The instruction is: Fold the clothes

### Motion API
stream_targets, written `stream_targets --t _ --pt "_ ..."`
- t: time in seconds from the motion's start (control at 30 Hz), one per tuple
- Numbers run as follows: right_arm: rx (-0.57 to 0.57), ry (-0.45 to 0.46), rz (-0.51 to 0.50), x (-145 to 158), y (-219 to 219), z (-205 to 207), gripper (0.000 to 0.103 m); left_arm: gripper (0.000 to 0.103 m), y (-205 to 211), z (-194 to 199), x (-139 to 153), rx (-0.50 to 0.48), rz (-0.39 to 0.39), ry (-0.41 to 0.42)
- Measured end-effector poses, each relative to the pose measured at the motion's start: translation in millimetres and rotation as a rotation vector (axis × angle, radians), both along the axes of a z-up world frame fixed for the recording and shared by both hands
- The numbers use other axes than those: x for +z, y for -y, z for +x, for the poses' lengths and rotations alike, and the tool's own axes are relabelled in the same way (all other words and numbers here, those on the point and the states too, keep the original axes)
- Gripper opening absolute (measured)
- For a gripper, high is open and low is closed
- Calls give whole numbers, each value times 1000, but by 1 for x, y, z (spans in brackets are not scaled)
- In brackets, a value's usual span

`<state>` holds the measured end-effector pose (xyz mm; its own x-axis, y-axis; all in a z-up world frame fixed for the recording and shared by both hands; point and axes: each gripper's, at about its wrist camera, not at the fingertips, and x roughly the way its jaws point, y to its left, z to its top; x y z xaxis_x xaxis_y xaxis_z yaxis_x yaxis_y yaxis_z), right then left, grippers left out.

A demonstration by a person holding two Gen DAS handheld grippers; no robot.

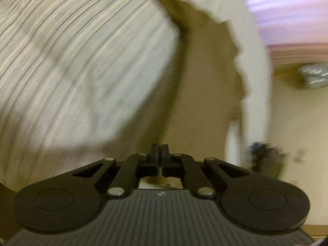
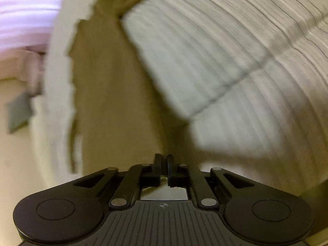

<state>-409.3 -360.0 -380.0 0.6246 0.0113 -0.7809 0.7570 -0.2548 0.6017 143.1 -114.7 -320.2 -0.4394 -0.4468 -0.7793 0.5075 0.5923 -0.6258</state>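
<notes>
Pale wood boards (image 1: 71, 65) fill most of both views, all smeared by blur; I cannot tell if they are a desk or the floor. A pink striped cover (image 1: 287, 10) sits at the far edge, maybe on a bed.

A tan cloth (image 1: 205, 92) hangs in front of both cameras. It runs from each hand-held gripper away toward the far edge, with the boards showing beside it. A white, wavy-edged band (image 1: 254, 61) lies along its outer side; I cannot tell if that is part of the same cloth.

The left hand-held gripper (image 1: 160, 150) has its jaws pressed together. A bit of cloth shows just below the jaws, so it looks to be pinching the cloth. The right hand-held gripper (image 2: 164, 162) is the same, jaws pressed close with an edge of cloth tucked under them.

I think both hold a corner or edge each so the cloth hangs flat and wide. That makes it easy to lay one half over the other. The fold looks only begun.
</notes>
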Motion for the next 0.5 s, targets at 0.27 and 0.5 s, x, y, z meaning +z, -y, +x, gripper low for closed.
stream_targets --t 0.27,0.5 --pt "31 -91 -246 3 -32 -9 57 16 -14 -15 -45 -14 27 115" --pt "270 -277 -531 24 -90 32 51 28 -21 -11 -33 9 -31 89"
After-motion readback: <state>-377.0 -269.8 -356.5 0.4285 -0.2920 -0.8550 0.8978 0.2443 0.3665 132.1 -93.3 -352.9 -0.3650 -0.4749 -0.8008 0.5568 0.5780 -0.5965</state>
